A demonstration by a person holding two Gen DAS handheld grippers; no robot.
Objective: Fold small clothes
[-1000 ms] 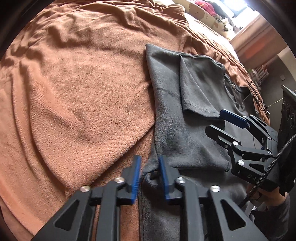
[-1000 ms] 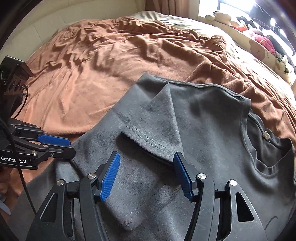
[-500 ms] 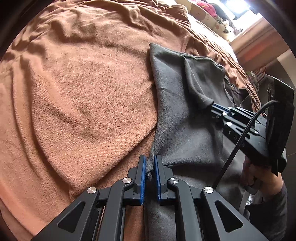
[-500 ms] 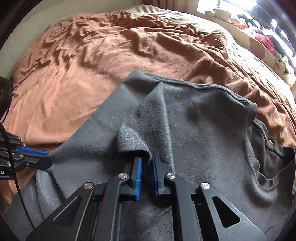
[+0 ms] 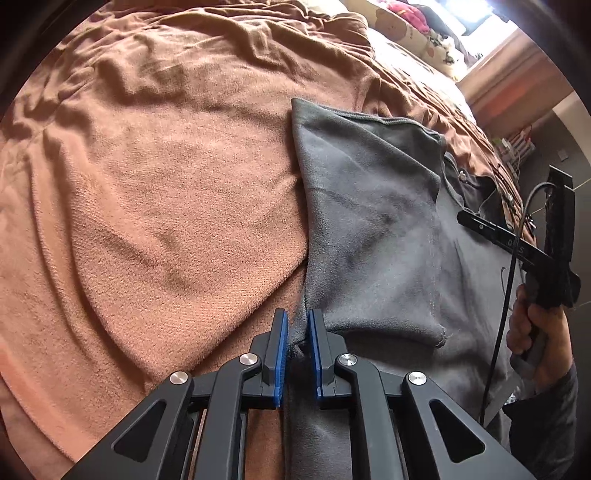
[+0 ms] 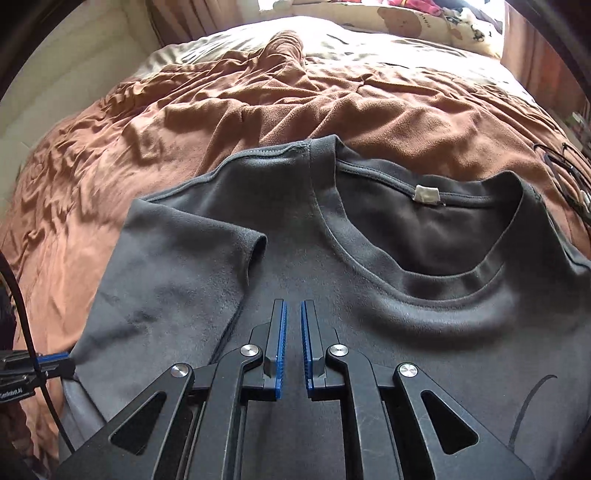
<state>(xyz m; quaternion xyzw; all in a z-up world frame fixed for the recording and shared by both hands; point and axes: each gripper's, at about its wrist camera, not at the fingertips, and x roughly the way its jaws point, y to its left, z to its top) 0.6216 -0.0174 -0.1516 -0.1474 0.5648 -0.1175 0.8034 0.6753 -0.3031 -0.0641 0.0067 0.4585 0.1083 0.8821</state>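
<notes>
A dark grey T-shirt (image 6: 388,295) lies on a brown blanket (image 6: 184,122), its collar with a white label (image 6: 426,194) facing away from me. Its left side with the sleeve (image 6: 184,258) is folded over the body. My left gripper (image 5: 296,325) is shut on the shirt's folded side edge (image 5: 301,332). My right gripper (image 6: 291,314) is nearly shut and empty, hovering over the chest of the shirt. In the left wrist view the right gripper's body (image 5: 517,251) is seen held by a hand, its fingers hidden.
The blanket (image 5: 147,184) covers a bed. Pillows and soft toys (image 6: 424,22) lie at the head end. A pair of glasses (image 6: 565,166) lies on the blanket right of the shirt. A wooden ledge (image 5: 517,81) stands at the far right.
The right gripper carried the sleeve across the shirt, let it go and lifted away over the chest. The left gripper closed on the side edge and still holds it.
</notes>
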